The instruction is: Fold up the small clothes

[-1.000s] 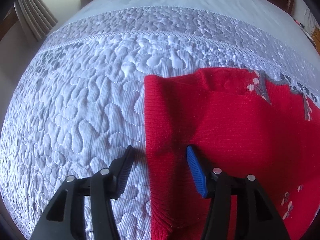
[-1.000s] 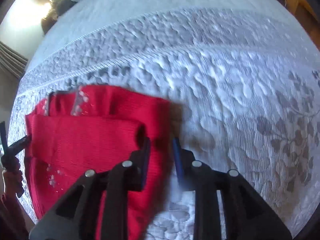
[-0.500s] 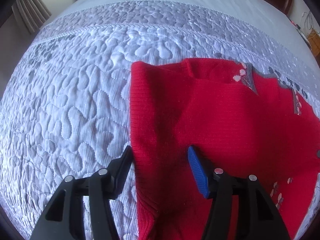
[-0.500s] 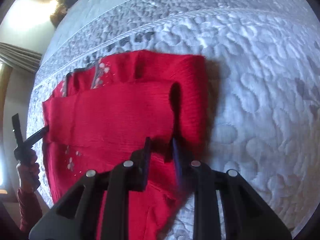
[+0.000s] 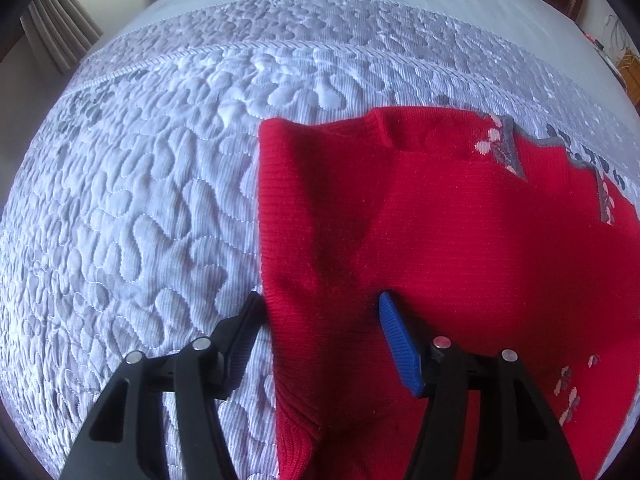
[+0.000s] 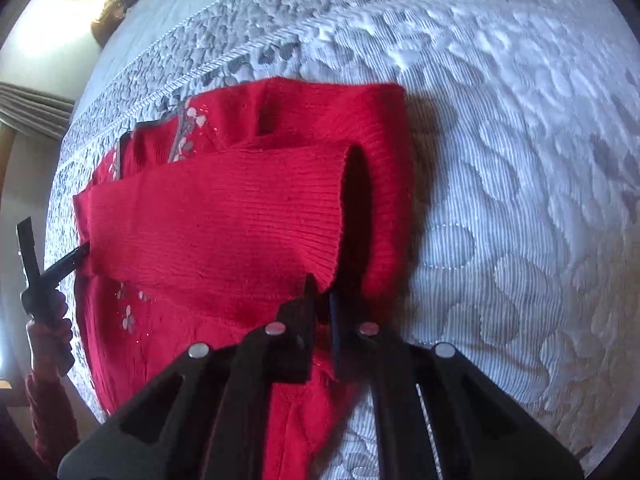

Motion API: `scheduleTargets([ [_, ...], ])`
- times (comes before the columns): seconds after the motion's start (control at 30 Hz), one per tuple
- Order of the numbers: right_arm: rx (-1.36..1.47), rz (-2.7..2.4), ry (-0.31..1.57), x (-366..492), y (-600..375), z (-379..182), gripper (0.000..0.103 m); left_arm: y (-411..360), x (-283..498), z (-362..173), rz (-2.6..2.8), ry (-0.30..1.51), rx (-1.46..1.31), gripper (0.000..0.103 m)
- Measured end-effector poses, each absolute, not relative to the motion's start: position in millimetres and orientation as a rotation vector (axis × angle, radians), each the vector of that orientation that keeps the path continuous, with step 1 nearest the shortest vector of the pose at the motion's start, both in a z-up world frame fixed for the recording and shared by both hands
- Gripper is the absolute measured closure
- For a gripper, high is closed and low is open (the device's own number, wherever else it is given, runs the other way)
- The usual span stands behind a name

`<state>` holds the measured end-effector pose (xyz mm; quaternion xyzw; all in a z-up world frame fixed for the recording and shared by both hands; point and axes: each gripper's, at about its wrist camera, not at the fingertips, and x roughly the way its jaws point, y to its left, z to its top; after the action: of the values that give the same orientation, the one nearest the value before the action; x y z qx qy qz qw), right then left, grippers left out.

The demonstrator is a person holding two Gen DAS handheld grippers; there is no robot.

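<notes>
Right tongs [image 6: 320,300] now on sweater [image 6: 224,232] edge

A pale quilted bedspread [image 5: 132,208] covers the bed, with what look like curtains [image 5: 60,36] behind.

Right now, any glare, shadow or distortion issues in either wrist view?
Left wrist: strong fisheye bend on the quilt, sharp focus, left gripper shading the red sweater. Right wrist: blown-out glare top left, dark shadow beside the sweater's folded edge.
</notes>
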<state>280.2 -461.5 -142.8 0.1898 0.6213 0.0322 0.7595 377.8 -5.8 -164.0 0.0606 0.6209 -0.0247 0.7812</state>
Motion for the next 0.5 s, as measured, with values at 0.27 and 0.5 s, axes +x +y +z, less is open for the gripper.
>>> scheduleTargets([
  [0.27, 0.387, 0.142, 1.322, 191.0, -438.1, -105.4, 0.072, 26.6, 305.1, -129.9, -0.082, 1.368, 0.060, 0.038],
  [0.5, 0.377, 0.204, 1.392, 62.5, -388.0, -119.0, 0.066, 58.0, 167.0, -115.2, -0.130, 1.393, 0.106, 0.036],
])
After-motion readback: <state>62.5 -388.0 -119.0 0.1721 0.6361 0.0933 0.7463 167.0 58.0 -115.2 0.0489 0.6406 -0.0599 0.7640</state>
